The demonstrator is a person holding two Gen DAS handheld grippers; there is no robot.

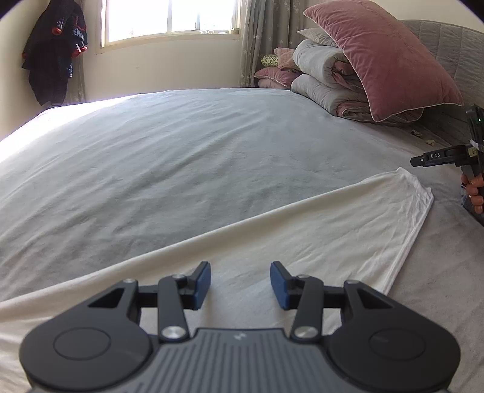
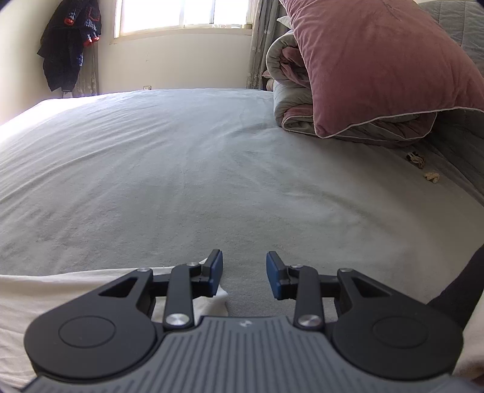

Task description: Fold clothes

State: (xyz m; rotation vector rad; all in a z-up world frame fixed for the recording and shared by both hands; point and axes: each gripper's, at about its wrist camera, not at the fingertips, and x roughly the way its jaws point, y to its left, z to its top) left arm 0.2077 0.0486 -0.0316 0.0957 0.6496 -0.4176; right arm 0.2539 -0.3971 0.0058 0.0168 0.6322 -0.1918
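A white garment point(image 1: 302, 235), folded into a long flat band, lay across the near side of a grey bed sheet point(image 1: 169, 157). The left gripper point(image 1: 240, 282) hovered above the band's middle, its blue-padded jaws spread wide and holding nothing. The right gripper point(image 2: 244, 276) sat over the garment's right-hand corner point(image 2: 217, 297), jaws equally wide apart and empty. Farther along the bed, a pink pillow point(image 1: 384, 57) leaned on a rolled grey duvet point(image 1: 326, 78) against the headboard point(image 1: 453, 45). A dark jacket point(image 1: 54, 51) hung beside the window point(image 1: 169, 18).
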